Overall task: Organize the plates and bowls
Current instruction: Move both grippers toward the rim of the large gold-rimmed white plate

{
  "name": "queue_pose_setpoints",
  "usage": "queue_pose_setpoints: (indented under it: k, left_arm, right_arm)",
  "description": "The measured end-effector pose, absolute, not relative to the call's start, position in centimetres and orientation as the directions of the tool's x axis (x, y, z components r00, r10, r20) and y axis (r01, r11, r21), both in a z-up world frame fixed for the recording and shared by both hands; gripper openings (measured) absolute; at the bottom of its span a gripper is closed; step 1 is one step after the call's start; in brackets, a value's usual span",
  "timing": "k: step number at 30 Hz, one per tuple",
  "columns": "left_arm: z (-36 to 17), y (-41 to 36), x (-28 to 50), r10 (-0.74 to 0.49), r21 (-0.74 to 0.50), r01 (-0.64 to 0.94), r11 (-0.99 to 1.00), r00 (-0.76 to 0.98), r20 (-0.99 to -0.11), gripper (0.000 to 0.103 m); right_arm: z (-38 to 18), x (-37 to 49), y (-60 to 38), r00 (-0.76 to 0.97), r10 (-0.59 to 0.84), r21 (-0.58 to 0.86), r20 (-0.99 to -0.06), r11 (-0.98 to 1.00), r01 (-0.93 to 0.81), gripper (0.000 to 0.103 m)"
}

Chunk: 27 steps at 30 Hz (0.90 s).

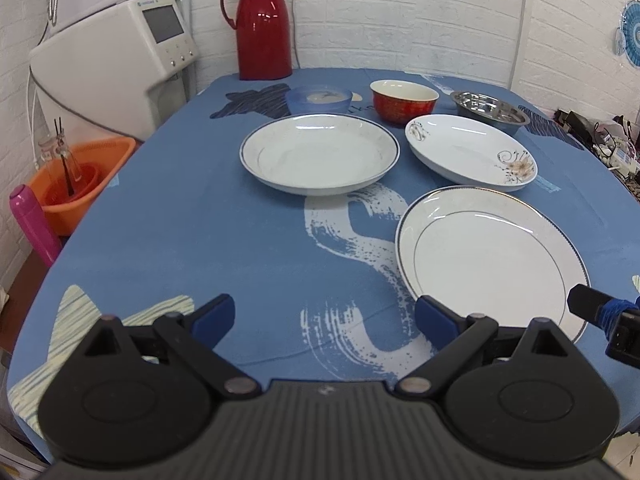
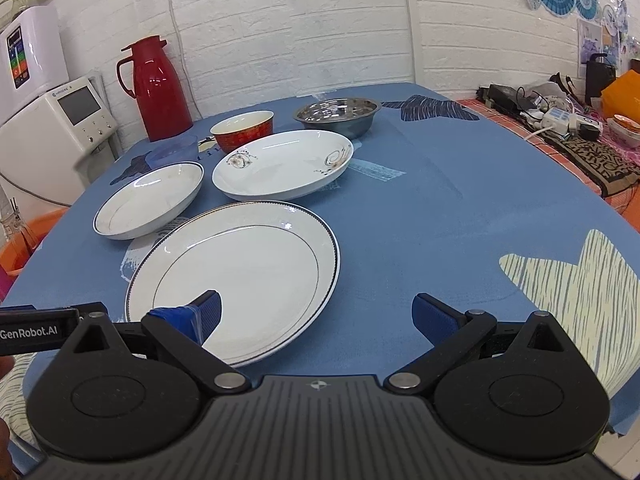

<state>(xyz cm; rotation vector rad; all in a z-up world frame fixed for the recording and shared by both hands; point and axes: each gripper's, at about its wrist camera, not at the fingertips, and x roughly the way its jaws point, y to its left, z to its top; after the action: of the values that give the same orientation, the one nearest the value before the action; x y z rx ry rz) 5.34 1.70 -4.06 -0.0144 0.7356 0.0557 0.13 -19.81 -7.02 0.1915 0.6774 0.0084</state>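
"GenRobot.AI" label (image 2: 28,332) beside right claw (image 2: 320,318)

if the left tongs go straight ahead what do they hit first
Probably the blue-rimmed deep plate: the open left tongs point over bare tablecloth towards it. The big flat plate lies just right of that line, though depth is unclear.

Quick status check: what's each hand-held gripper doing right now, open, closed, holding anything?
Left hand-held gripper: open, holding nothing, above the tablecloth.
Right hand-held gripper: open, holding nothing, left finger over the big flat plate.
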Motion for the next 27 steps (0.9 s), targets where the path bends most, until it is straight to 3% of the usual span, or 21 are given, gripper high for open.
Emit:
queue_pose_setpoints:
  k: [8, 27]
  left_arm:
    - [-4.8, 1.1, 7.9, 0.018, -0.014, -0.039, 0.999, 0.715, -0.699, 0.096]
    - [-6.7, 0.0, 12.6, -0.052, -0.045, 0.027, 0.999, 0.631, -0.774, 0.096]
  right_arm:
    - [-7.3, 3.1, -20.9, 0.782, 0.036, 0.144, -0.623, 0.987, 0.069, 0.09]
    - [-9.5, 8.6, -19.0, 0.68, 0.073, 0.069, -0.73, 0.997, -0.032, 0.09]
